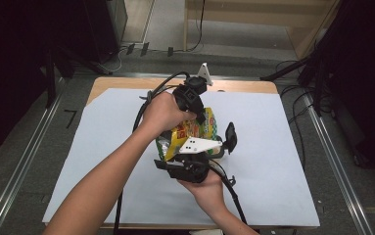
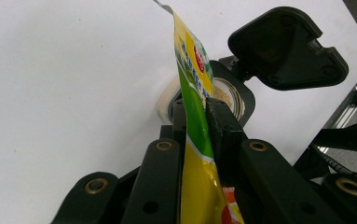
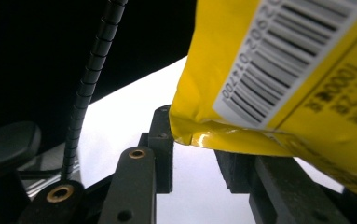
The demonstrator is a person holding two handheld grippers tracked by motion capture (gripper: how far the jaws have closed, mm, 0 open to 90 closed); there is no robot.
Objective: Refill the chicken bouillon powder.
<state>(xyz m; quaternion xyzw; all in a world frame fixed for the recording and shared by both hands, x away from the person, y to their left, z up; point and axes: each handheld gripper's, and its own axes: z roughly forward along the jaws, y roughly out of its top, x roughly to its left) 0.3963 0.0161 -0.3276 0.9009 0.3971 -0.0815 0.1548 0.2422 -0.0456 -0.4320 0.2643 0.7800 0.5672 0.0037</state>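
Lab-like recording space, white-covered table (image 1: 273,147), floor rails (image 1: 18,161), trailing cables (image 1: 292,93), dark stands (image 1: 312,68)

Glossy yellow foil packet (image 3: 278,70)

White sheet (image 1: 273,161) covers most of the tabletop; bare wooden edge (image 1: 244,86) shows along the far side. Grey floor all round. Metal rails run along the floor, one at left (image 1: 26,161), one at right (image 1: 337,166). Loose black cables (image 1: 292,93) trail on the floor at far right (some looping toward the table's corner). Dark stand legs (image 1: 292,68) at far right. Pale wooden frame (image 1: 253,22) stands farther back.
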